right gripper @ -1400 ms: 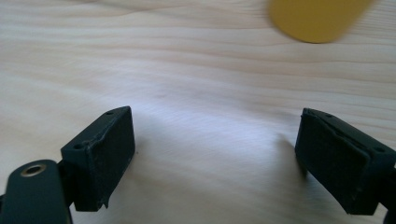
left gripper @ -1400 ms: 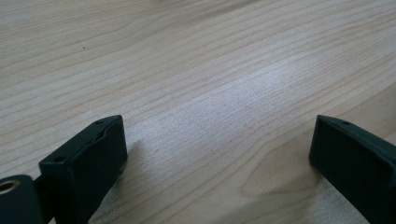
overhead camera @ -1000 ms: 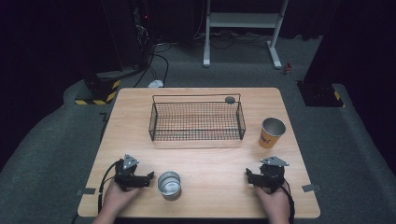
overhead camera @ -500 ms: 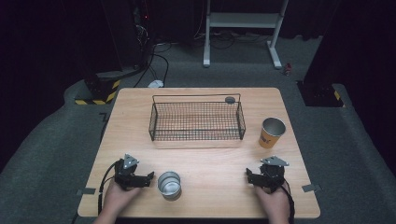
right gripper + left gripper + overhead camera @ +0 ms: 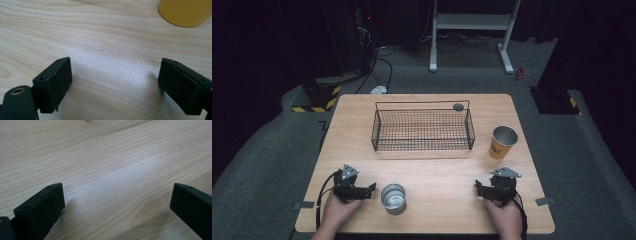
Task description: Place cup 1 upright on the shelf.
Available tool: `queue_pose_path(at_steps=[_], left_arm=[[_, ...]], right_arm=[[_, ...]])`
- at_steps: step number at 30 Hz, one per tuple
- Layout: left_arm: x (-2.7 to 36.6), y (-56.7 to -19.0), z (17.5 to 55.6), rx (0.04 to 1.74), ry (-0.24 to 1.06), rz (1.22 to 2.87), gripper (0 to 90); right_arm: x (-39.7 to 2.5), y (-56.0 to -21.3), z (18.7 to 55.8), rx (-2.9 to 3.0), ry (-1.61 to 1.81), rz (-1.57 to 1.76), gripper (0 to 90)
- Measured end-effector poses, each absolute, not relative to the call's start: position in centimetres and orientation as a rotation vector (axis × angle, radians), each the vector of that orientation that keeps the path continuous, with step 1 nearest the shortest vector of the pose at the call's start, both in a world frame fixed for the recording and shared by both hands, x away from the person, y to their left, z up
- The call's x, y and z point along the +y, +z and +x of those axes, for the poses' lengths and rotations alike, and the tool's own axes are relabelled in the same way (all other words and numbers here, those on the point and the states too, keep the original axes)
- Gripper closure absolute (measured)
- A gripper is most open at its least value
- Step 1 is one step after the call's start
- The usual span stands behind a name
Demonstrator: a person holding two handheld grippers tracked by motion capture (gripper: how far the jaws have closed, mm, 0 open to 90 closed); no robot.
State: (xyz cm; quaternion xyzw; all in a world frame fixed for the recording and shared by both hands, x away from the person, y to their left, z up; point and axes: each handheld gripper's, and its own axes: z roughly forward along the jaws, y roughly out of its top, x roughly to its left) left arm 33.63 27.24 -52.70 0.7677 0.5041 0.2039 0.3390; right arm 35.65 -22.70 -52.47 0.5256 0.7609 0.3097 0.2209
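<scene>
The steel cup [image 5: 393, 197] stands upright at the near edge of the table [image 5: 432, 170], in front of the wire basket [image 5: 422, 129] and a little to its left. The left gripper [image 5: 371, 189] rests just beside the cup, its jaws wide open and holding nothing. The right gripper [image 5: 477, 189] lies well apart to the right, also wide open and empty, with the orange cup [image 5: 503, 142] near it. I think the left jaws should come straight around the steel cup wall, low and level, and close gently so it does not tip.
</scene>
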Motion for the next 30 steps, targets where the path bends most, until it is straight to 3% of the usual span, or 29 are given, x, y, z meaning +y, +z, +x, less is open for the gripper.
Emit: queue_pose_path(at_steps=[30], left_arm=[[28.2,-52.7,33.5,1.322,0.555,2.017,0.6]], right_arm=[[-24.5,-50.6,35.2,1.926,0.947,1.435,12.5]])
